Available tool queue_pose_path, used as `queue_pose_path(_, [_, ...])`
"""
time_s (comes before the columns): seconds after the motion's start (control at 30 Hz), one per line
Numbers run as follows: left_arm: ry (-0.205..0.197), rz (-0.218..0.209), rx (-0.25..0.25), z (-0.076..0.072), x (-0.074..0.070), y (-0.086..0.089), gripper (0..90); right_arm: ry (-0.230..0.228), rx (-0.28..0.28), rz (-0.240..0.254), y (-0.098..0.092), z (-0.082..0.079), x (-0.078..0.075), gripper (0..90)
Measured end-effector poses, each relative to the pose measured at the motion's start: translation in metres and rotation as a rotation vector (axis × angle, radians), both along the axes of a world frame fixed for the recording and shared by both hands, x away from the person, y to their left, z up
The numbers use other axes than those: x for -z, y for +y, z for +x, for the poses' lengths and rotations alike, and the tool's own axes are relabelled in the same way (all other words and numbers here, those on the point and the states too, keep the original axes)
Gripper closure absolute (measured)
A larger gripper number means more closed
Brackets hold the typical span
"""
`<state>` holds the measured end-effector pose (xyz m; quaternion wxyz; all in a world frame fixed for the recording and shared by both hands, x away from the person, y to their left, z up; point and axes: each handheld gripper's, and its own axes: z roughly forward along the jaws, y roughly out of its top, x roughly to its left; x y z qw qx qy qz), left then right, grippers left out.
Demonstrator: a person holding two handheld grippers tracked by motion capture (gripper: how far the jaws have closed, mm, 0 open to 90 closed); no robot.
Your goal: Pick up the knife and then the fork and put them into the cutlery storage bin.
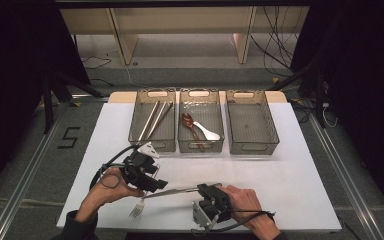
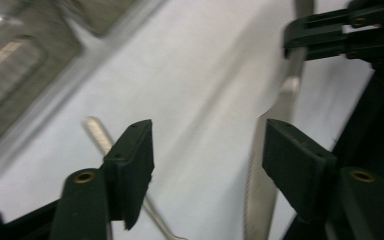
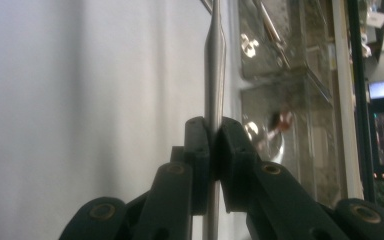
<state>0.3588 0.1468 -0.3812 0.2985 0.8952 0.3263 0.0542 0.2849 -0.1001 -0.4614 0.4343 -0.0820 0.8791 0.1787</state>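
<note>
A table knife hangs just above the white table top, running left to right between the two hands. My right gripper is shut on its handle; in the right gripper view the jaws pinch the metal handle. My left gripper stands open at the blade end. In the left gripper view its jaws are wide apart, with the serrated blade close to the right-hand pad and not pressed. A fork lies on the table below the left gripper, its handle beside the left-hand jaw.
Three clear bins stand in a row at the back of the table. The left bin holds long metal sticks, the middle bin a brown spoon and a white spoon, and the right bin nothing.
</note>
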Motion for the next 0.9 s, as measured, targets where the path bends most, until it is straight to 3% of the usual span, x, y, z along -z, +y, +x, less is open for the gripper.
queue_pose_path(0.13, [-0.045,-0.041,-0.068,0.004,-0.006,0.013,29.8,-0.004,0.056,0.005,-0.014,0.009,-0.005,84.4])
queue_pose_path(0.27, [-0.053,-0.059,-0.125,0.007,-0.004,0.021,26.6,-0.008,0.128,0.037,-0.032,0.021,-0.012,84.5])
queue_pose_path(0.57, [-0.030,-0.031,-0.179,0.011,0.015,0.025,22.7,0.063,0.337,0.224,-0.069,0.048,-0.038,84.4])
queue_pose_path(0.7, [-0.029,-0.016,-0.202,0.012,0.024,0.026,20.7,0.104,0.402,0.315,-0.085,0.059,-0.049,84.4])
queue_pose_path(0.9, [-0.045,-0.026,-0.236,0.012,0.035,0.027,18.6,0.157,0.469,0.437,-0.101,0.077,-0.064,84.4])
